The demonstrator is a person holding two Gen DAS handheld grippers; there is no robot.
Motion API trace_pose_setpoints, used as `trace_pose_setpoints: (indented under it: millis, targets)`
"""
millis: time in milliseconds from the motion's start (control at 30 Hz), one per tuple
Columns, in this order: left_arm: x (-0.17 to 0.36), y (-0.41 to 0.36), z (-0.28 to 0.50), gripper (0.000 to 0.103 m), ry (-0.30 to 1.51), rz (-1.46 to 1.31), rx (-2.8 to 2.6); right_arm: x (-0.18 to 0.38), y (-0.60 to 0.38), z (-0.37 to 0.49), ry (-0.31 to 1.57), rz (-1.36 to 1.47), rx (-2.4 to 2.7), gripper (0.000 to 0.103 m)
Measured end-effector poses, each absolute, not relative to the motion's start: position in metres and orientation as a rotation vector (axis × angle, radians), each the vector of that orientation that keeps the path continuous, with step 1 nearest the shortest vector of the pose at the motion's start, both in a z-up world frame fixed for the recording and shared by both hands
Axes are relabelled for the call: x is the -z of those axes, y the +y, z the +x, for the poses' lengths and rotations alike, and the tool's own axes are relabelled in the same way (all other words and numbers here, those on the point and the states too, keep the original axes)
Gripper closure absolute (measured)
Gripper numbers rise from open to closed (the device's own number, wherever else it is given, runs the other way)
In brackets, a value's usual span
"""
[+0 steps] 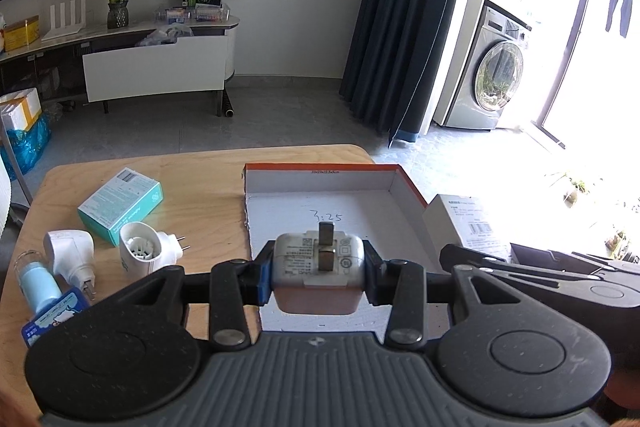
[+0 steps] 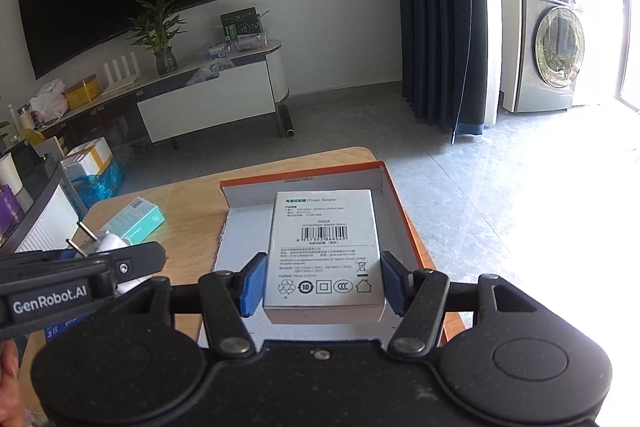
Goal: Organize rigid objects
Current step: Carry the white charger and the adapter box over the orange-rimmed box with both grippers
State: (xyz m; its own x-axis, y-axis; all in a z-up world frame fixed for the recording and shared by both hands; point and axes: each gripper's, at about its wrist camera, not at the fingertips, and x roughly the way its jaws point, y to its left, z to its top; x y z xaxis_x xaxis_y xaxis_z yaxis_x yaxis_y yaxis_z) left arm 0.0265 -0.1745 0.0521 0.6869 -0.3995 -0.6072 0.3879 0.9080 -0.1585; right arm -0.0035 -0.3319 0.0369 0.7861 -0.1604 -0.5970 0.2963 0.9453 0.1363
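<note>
left claw (image 1: pixel 319 277) clamped, right claw (image 2: pixel 323 285) clamped

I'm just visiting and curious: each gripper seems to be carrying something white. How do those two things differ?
The left gripper holds a bare white charger, rounded, scuffed, with metal prongs sticking up; the right gripper holds a white Power Adapter box, flat-sided, sharp-cornered, printed with a barcode. The charger is compact, so its gripper is closed narrow; the box is wider, so its gripper stands wider. Both are held over the orange-edged tray.
</note>
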Motion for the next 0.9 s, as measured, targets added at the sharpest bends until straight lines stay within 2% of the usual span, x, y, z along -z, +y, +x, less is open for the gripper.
trace_pose_setpoints:
  millis: [900]
  targets:
    - [-0.048,-0.214,0.050,0.061,0.708,0.009,0.468,-0.035,-0.369,0.016,0.609,0.227,0.271,0.032]
